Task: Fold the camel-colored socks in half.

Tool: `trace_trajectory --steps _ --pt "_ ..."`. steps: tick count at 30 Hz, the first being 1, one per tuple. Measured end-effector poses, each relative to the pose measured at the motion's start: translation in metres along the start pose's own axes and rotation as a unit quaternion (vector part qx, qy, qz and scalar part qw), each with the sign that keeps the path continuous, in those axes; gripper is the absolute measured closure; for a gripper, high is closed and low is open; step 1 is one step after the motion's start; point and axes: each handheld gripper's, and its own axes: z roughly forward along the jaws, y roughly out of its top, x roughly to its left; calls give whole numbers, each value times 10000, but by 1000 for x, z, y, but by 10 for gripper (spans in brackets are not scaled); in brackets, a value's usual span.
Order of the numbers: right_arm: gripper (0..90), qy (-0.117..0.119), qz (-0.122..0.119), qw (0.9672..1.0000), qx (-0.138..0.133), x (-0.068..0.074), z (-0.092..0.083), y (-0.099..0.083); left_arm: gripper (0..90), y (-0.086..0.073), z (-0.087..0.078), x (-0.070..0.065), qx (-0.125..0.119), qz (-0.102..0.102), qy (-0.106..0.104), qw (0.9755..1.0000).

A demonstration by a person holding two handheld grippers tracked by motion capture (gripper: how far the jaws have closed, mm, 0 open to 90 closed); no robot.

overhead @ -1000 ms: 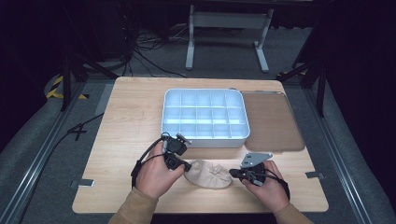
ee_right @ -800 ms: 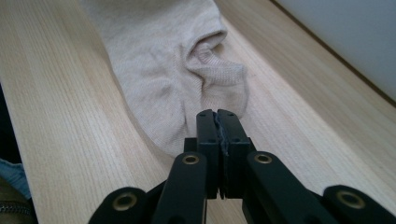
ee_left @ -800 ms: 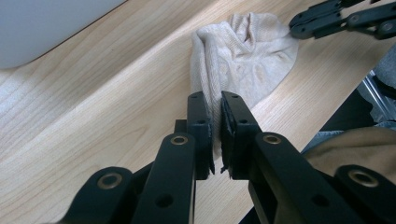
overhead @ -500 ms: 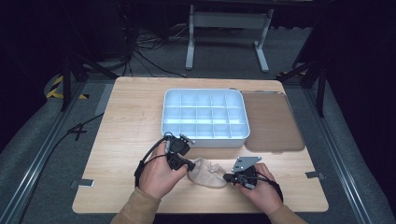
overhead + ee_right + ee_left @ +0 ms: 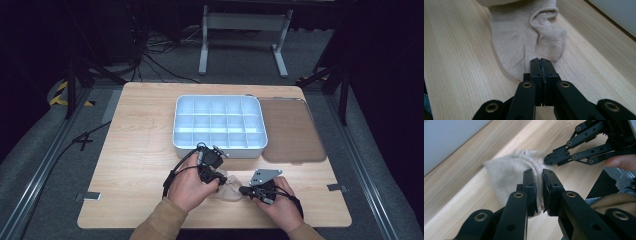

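Note:
A beige sock [image 5: 231, 189] lies bunched on the wooden table [image 5: 140, 140] between my two hands. My left gripper [image 5: 542, 173] is shut on a fold of the sock [image 5: 509, 170], with cloth squeezed between its pads. In the high view the left gripper [image 5: 220, 181] sits at the sock's left end and the right gripper [image 5: 243, 190] at its right end. My right gripper [image 5: 540, 61] has its jaws shut, tips over the near edge of the sock [image 5: 519, 37]; whether it pinches cloth I cannot tell. It also reaches the sock in the left gripper view [image 5: 547, 160].
A white tray [image 5: 218, 146] with several compartments stands just behind the hands, mid-table. Its brown translucent lid [image 5: 290, 130] lies flat to the right of it. Bare wood extends to the left of the tray and hands.
My left hand has moved right toward the right gripper, carrying its end of the sock. The sock is shorter and more bunched. The right hand has stayed nearly still.

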Motion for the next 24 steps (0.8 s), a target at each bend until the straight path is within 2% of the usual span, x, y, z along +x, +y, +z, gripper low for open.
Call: trace_trajectory --steps 3,7,10,15,24 --pt "897 -9 29 10000 -15 0 0 -1 816 2 8 -1 60 95 -72 9999" --pt "897 -26 32 10000 -47 1 0 -2 820 4 13 -1 46 99 -136 9998" --pt "897 -32 50 10000 -63 1 0 -2 821 8 20 -3 124 157 -267 9994" --pt "897 -57 64 9999 -100 2 0 -3 821 14 32 -6 283 211 -268 9990" --pt "897 -58 95 9999 -129 2 -1 -4 816 17 45 -4 278 193 -242 9991"
